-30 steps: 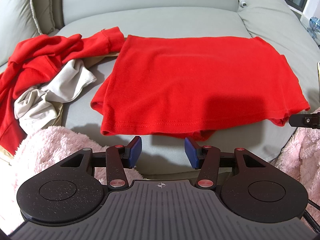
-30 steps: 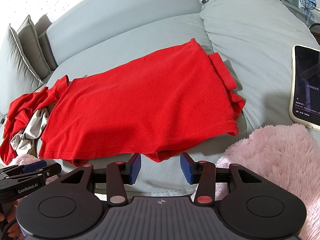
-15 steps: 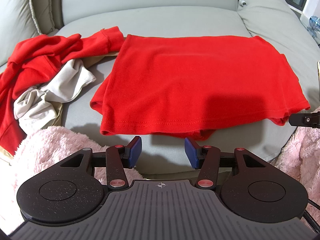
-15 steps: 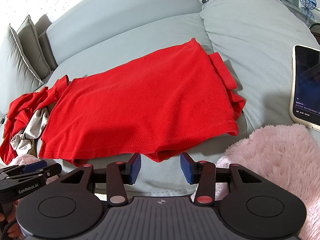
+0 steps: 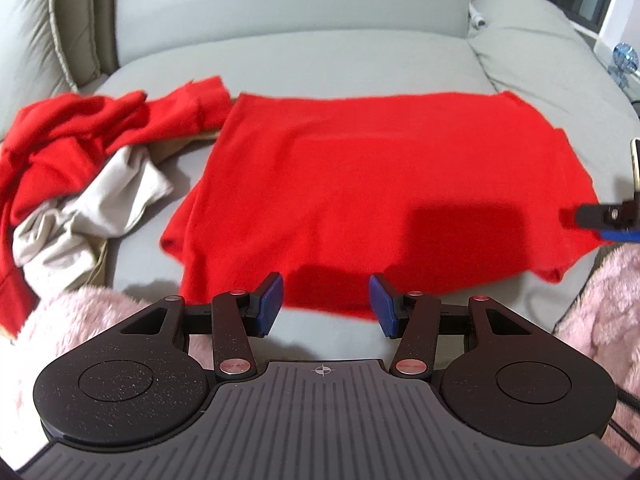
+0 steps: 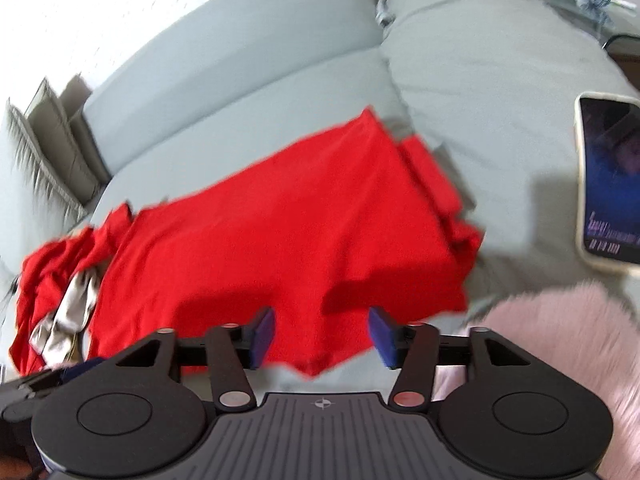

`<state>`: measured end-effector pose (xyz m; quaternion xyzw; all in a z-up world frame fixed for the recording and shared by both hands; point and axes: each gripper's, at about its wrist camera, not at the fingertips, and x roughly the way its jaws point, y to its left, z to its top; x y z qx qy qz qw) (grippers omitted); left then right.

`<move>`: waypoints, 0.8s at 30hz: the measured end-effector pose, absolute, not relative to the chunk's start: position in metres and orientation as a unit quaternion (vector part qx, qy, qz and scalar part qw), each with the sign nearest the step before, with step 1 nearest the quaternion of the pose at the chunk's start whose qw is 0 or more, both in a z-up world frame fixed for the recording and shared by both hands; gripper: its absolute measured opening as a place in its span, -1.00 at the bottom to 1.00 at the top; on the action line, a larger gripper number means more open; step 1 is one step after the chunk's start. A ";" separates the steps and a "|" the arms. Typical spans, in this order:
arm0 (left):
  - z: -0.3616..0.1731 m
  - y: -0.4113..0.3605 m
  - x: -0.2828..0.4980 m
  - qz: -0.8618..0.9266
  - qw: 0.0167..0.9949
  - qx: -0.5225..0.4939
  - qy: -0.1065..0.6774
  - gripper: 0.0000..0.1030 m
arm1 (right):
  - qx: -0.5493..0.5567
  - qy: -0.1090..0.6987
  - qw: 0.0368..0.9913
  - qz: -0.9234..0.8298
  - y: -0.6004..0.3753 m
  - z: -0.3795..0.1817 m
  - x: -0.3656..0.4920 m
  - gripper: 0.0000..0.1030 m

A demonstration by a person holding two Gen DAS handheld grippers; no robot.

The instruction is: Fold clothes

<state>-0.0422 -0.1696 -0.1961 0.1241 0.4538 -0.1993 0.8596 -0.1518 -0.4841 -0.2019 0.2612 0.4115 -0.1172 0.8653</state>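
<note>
1. Red knit fabric: the folded garment (image 5: 372,196) lies flat on the grey sofa seat (image 5: 320,68), long axis running left to right, hemmed edge toward the near side and the opposite edge toward the backrest. In the right wrist view the same garment (image 6: 280,240) runs from near left to far right, with a folded sleeve showing at its right end.
2. Left gripper (image 5: 325,307): blue pads stand apart at a middling gap, nothing between them; they hover over the garment's near hem, and contact with the cloth cannot be told.
3. Right gripper (image 6: 322,334): jaws have just been opening and now stand apart, with only the near hem seen through the gap; no cloth is clamped. This view is blurred. Its fingertip also enters the left wrist view at the far right edge, beside the garment's right corner.
4. Unfolded pile (image 5: 80,160): a crumpled red garment and a beige one lie heaped on the seat to the left, just beside the flat garment's far left corner.
5. Phone (image 6: 610,184): lies screen-up on the sofa to the right, apart from the garment.
6. Pink fluffy fabric (image 6: 560,344): fills the near right corner; more of it shows at the near left in the left wrist view.
</note>
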 end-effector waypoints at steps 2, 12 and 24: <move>-0.197 -0.176 -0.038 -0.202 0.859 0.127 0.452 0.04 | 0.271 0.405 0.862 -0.140 -0.497 -0.205 -0.148 0.15; -0.205 -0.181 -0.037 -0.204 0.852 0.130 0.465 0.04 | 0.343 0.431 0.816 -0.176 -0.528 -0.225 -0.143 0.41; -0.205 -0.176 -0.045 -0.205 0.853 0.131 0.462 0.06 | 0.471 0.435 0.755 -0.140 -0.505 -0.261 -0.154 0.37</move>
